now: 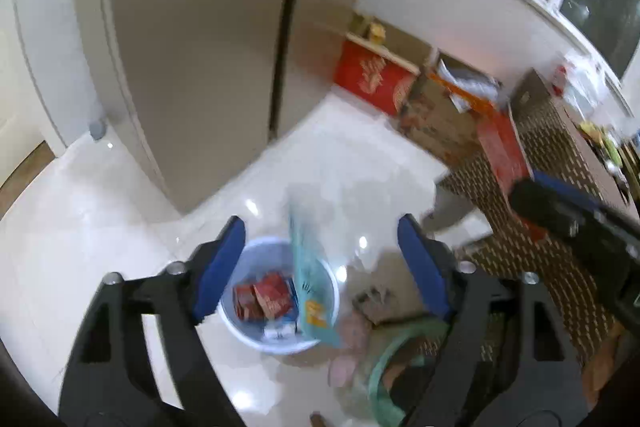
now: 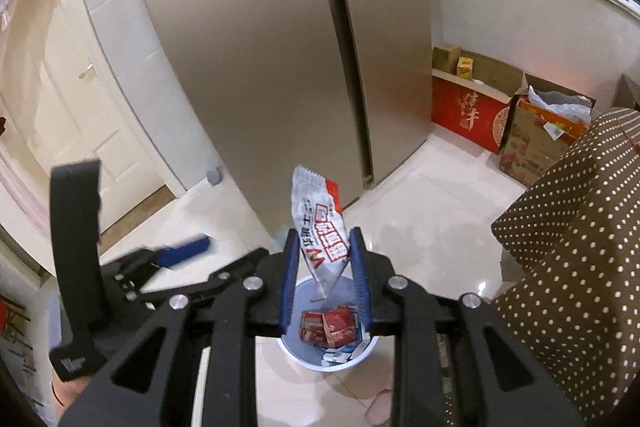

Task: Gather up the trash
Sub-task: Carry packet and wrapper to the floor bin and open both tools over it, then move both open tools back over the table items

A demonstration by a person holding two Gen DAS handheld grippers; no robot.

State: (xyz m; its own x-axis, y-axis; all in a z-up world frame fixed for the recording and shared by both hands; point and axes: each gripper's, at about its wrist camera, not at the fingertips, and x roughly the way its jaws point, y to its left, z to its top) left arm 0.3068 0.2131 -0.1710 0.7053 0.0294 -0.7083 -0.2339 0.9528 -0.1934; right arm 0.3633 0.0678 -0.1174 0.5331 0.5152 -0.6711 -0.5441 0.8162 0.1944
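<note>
A white trash bin (image 1: 324,331) stands on the floor with red and white wrappers (image 1: 264,297) inside; it also shows in the right wrist view (image 2: 362,357). My left gripper (image 1: 320,263) is open above the bin. A light teal snack bag (image 1: 310,275) hangs blurred between its fingers over the bin's right side, touching neither pad. My right gripper (image 2: 324,259) is shut on a silver and red snack wrapper (image 2: 320,227), held above the bin. The left gripper (image 2: 184,251) shows at the left of the right wrist view.
A beige two-door fridge (image 2: 280,47) stands behind the bin. Red and brown cardboard boxes (image 2: 468,115) line the wall under the window. A brown dotted tablecloth (image 2: 580,247) covers a table at the right. Slippered feet (image 1: 348,347) and a green bag (image 1: 400,367) are beside the bin.
</note>
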